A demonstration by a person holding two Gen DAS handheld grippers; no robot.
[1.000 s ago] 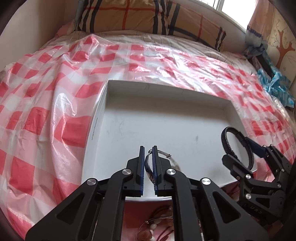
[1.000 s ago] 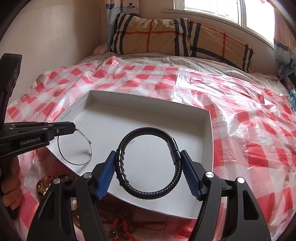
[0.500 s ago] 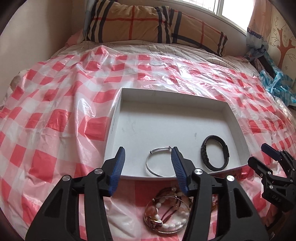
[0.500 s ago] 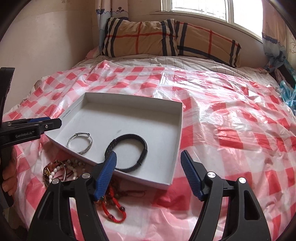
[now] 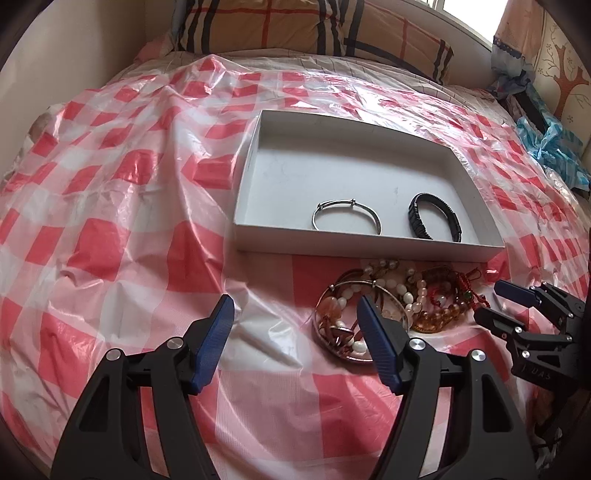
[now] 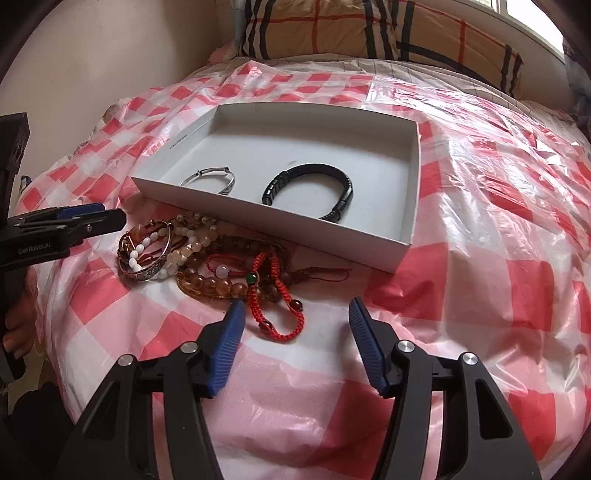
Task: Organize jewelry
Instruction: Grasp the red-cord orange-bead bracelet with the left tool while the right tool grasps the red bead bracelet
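A shallow white box [image 5: 258,236] [image 6: 413,155] lies on the red-checked plastic sheet. Inside it lie a thin silver bangle [image 5: 346,218] [image 6: 208,181] on the left and a black braided bracelet [image 5: 436,218] [image 6: 310,188] on the right. A pile of bead, pearl and red cord bracelets [image 5: 399,299] [image 6: 207,262] lies just in front of the box. My left gripper [image 5: 295,317] is open and empty, hovering before the pile. My right gripper [image 6: 295,317] is open and empty, just short of a red cord bracelet [image 6: 275,306].
The red-checked plastic sheet [image 5: 110,221] covers the bed. A plaid pillow [image 5: 295,26] lies at the far end by the wall. Blue crumpled plastic [image 5: 550,144] lies at the right edge. The right gripper shows in the left wrist view [image 5: 517,306].
Both grippers let go of their bracelets in the box, opened, and pulled back toward me. The silver bangle and black bracelet now lie in the box.
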